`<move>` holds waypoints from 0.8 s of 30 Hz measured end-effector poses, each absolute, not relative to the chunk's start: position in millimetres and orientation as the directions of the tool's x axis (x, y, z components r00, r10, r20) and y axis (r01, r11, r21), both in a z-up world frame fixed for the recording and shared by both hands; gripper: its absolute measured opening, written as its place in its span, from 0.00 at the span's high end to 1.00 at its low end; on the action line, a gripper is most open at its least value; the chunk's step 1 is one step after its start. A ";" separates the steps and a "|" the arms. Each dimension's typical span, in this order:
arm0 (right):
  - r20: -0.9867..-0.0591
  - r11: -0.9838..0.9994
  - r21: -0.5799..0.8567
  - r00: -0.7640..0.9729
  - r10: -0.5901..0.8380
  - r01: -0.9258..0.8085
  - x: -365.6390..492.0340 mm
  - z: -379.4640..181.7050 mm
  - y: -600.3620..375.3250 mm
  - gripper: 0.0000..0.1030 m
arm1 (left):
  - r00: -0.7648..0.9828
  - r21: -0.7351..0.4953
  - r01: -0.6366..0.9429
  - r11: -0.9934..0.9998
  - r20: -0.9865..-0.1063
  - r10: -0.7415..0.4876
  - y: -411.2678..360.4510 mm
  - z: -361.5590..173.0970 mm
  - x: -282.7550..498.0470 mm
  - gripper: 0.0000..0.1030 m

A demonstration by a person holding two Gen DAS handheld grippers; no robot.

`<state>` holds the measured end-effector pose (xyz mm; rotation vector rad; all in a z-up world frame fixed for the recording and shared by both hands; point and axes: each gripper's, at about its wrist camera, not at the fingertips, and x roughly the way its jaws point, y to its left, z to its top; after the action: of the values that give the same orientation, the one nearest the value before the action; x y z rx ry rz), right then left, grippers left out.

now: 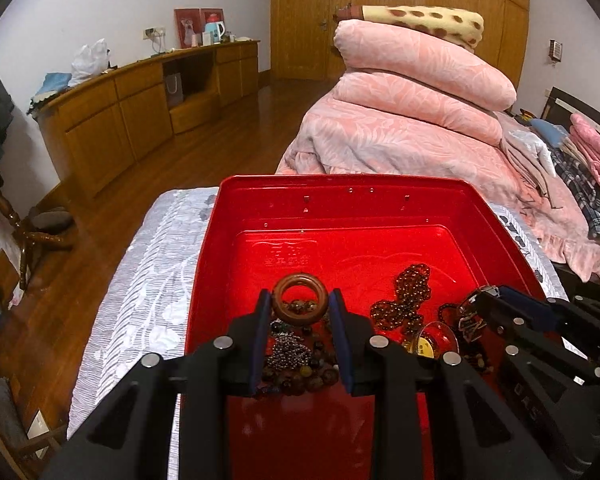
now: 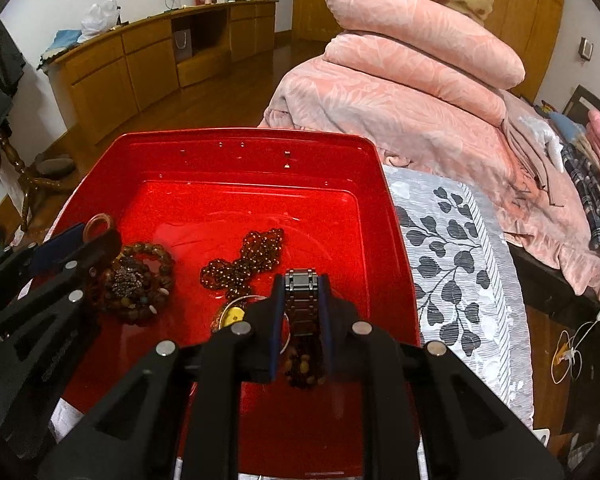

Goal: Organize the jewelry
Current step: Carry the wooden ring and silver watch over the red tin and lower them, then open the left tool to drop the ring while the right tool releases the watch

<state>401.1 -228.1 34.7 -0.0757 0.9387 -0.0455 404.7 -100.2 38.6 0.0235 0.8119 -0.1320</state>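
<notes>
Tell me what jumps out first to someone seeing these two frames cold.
The glossy red tray fills the middle of both views, on a grey leaf-print cloth, with beaded jewelry lying in it. The left gripper holds a brown wooden ring and the right gripper a metal-link watch above it. Behind, folded pink quilts are piled on the bed.

Brown wooden ring (image 1: 300,299) and metal-link watch (image 2: 303,300) held upright above the beads (image 2: 244,264); red tray (image 2: 384,208) beneath.
</notes>
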 end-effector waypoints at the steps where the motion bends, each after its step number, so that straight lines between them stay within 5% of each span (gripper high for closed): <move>1: -0.805 0.996 -0.085 0.589 -0.072 0.007 401.5 33.8 -228.5 0.85 | 0.679 -0.030 0.126 0.992 -0.726 -0.108 -100.5 37.8 405.2 0.72; 21: -0.802 0.998 -0.064 0.595 -0.055 0.006 407.9 33.1 -230.9 0.80 | 0.659 -0.034 0.125 0.992 -0.745 -0.109 -100.0 30.1 411.0 0.71; 22: -0.796 0.998 -0.058 0.604 -0.049 0.004 407.1 35.0 -230.8 0.70 | 0.654 -0.043 0.123 0.991 -0.748 -0.114 -98.5 31.0 411.4 0.65; 24: -0.783 0.998 -0.063 0.620 -0.050 0.001 403.7 41.3 -229.1 0.69 | 0.646 -0.074 0.119 0.990 -0.752 -0.133 -94.4 33.7 411.5 0.52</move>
<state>403.7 -229.1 41.3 -0.0587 0.9020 -0.0291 411.5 -94.4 33.7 -0.0181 0.8570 -0.1435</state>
